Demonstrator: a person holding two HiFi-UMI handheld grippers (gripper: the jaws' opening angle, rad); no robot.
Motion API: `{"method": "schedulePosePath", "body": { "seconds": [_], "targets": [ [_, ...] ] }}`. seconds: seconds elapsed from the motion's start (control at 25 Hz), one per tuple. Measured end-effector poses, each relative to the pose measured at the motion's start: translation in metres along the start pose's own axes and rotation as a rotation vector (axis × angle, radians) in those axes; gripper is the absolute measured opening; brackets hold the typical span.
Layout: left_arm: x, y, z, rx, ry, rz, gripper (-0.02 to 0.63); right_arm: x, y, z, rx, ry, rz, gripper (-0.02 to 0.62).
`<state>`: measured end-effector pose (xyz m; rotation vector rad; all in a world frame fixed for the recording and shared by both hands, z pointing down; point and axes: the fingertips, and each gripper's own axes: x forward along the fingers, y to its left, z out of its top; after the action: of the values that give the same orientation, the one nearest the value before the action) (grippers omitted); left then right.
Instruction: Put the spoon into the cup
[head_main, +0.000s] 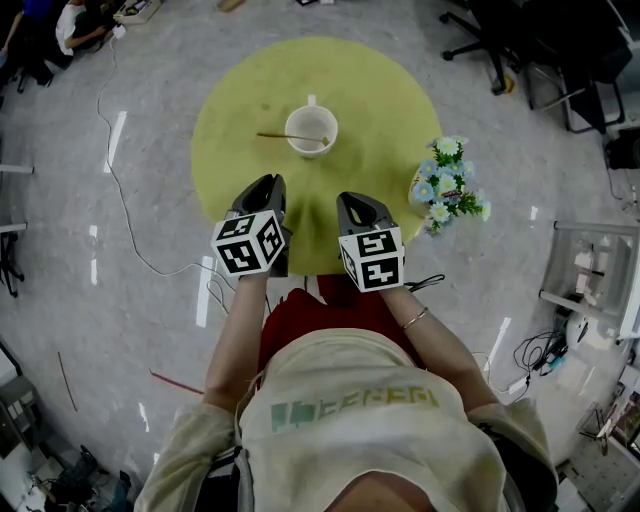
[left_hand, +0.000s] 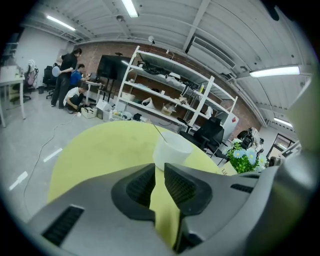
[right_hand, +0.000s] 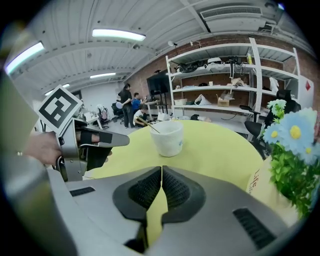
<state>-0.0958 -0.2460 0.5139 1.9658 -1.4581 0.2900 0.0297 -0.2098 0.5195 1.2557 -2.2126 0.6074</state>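
Note:
A white cup (head_main: 311, 130) stands near the middle of the round yellow-green table (head_main: 240, 100). The spoon (head_main: 285, 136) rests in it, bowl inside, with its thin handle sticking out over the rim to the left. Both grippers hover side by side at the table's near edge, short of the cup. My left gripper (head_main: 268, 185) and my right gripper (head_main: 352, 200) are shut and hold nothing. The left gripper view has the cup (left_hand: 171, 150) and spoon handle (left_hand: 159, 132) just beyond the jaw tips (left_hand: 160, 167). In the right gripper view the cup (right_hand: 167, 138) stands ahead of the jaws (right_hand: 162, 170).
A pot of blue and white flowers (head_main: 450, 185) stands at the table's right edge, close to my right gripper. Office chairs (head_main: 500, 40) are beyond the table at the right. A cable (head_main: 120, 190) runs along the floor at the left. Shelving (left_hand: 165, 95) and people stand far off.

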Motion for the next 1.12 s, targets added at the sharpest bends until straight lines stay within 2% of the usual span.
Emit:
{"method": "schedulePosePath", "body": {
  "seconds": [0.32,0.72,1.12],
  "targets": [
    [-0.021,-0.002,-0.018,0.029,0.024,-0.03,0.038,-0.013,0.012,-0.009,0.006,-0.007,-0.023,0.037],
    [-0.057,-0.009,-0.044,0.143,0.052,-0.069,0.025,-0.032,0.04,-0.018,0.01,-0.039,-0.035,0.037],
    [-0.094,-0.004,-0.07,0.142,0.058,-0.077,0.025,-0.053,0.069,-0.031,0.013,-0.067,-0.03,0.037]
  ]
}}
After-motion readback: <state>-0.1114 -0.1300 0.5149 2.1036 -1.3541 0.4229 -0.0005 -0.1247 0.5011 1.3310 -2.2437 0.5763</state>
